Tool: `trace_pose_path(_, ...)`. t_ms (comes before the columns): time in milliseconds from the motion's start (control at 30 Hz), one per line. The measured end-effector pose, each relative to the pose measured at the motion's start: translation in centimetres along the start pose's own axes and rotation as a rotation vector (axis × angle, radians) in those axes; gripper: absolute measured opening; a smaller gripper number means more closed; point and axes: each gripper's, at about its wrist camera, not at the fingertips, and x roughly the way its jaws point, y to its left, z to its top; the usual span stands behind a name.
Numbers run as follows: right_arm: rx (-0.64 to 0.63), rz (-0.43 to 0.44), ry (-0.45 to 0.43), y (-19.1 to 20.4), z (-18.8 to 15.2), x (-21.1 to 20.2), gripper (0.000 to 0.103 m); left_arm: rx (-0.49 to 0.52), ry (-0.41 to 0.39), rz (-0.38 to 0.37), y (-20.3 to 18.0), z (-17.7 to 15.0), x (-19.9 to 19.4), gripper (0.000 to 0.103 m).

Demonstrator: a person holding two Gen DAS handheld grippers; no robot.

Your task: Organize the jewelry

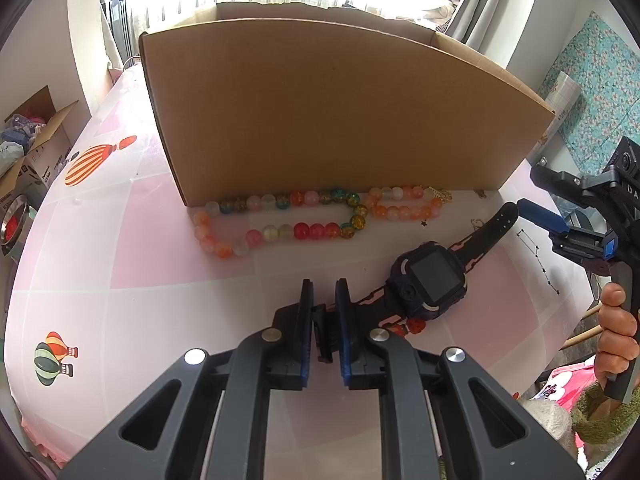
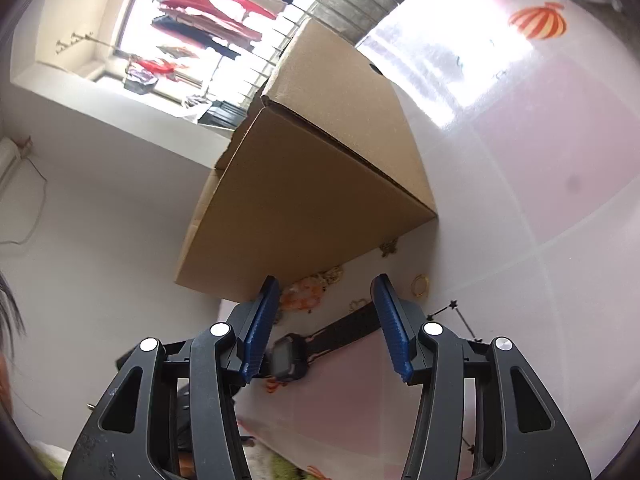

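A dark smartwatch with a black and pink strap lies on the pink tablecloth. My left gripper is shut on the buckle end of its strap. A string of coloured glass beads lies along the foot of the tall cardboard box. My right gripper hovers at the right, beyond the strap's far tip. In the right wrist view, rolled sideways, it stands open and empty above the watch, the orange beads and a small gold ring.
The box walls off the far side of the table. A hand holds the right gripper's handle by the table's right edge, next to wooden sticks. An open carton of clutter stands off the table at left.
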Motion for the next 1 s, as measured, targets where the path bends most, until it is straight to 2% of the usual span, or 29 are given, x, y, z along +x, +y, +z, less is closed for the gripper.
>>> trace_pose_path(67,-0.058,-0.047,0.0,1.0,-0.3,0.4,0.049,0.001,0.0,0.0,0.0,0.0,0.0,0.011)
trace_pose_path(200,-0.095,-0.04,0.005,1.9,-0.9,1.2,0.049,0.0,0.0,0.0,0.0,0.0,0.0,0.011)
trace_pose_path(267,-0.135,-0.125,-0.008,2.5,-1.1,1.7,0.049,0.001,0.0,0.0,0.0,0.0,0.0,0.011)
trace_pose_path(367,-0.173,-0.179,-0.013,3.0,-1.2,1.9,0.049,0.001,0.0,0.0,0.0,0.0,0.0,0.011)
trace_pose_path(467,-0.24,-0.275,-0.014,3.9,-1.6,2.8,0.05,0.003,-0.002,0.004,-0.1,0.0,0.0,0.011)
trace_pose_path(500,-0.244,-0.272,-0.012,4.0,-1.8,2.9,0.05,0.002,-0.002,0.005,-0.1,0.0,0.0,0.011)
trace_pose_path(600,-0.172,-0.103,-0.012,3.3,-1.5,2.1,0.05,0.001,-0.001,0.004,0.0,0.0,0.0,0.011)
trace_pose_path(633,-0.161,-0.105,-0.016,3.2,-1.3,2.0,0.05,0.001,-0.001,0.005,0.0,0.0,0.0,0.011)
trace_pose_path(733,-0.212,-0.226,-0.016,3.5,-1.4,2.8,0.05,0.005,-0.003,0.01,-0.1,0.0,0.0,0.011)
trace_pose_path(833,-0.217,-0.248,0.005,3.2,-1.6,3.4,0.049,0.006,-0.003,0.01,-0.1,0.0,0.0,0.011)
trace_pose_path(900,-0.272,-0.302,-0.01,3.7,-2.1,3.3,0.046,0.006,-0.003,0.011,-0.1,0.0,0.0,0.011)
trace_pose_path(1000,-0.373,-0.4,-0.041,5.0,-2.8,3.6,0.033,0.008,-0.005,0.014,-0.1,0.0,-0.1,0.011)
